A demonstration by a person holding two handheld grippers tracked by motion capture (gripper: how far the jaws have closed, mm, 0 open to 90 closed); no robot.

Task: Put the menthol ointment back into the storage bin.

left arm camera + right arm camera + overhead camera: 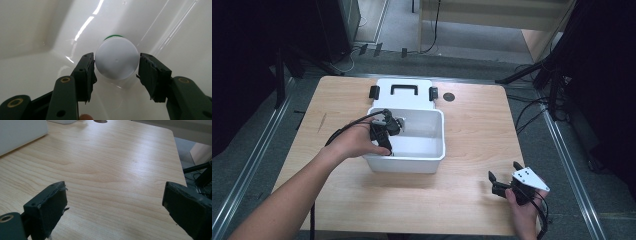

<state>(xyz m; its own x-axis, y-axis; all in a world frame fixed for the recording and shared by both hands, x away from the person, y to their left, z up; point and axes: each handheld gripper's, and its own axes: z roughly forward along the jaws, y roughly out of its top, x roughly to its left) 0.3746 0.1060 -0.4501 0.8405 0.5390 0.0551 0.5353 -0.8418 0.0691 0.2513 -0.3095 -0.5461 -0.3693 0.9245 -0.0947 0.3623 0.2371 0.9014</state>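
A white round cap [117,58] with a green rim behind it, the top of a small bottle or jar, stands inside the white plastic bin [432,160] at mid-table. My left gripper [389,149] reaches down into the bin's left side. In the left gripper view, my left gripper [116,72] has a pad against each side of the cap. My right gripper [504,170] hovers low over the table's near right corner. Its jaws stand wide apart over bare wood, with nothing between them in the right gripper view [115,200].
The bin's white lid [404,100], with a black handle and two black clips, lies flat behind the bin. A dark round hole [449,97] marks the tabletop near the lid. Dark stands and cables crowd the floor at the right of the table.
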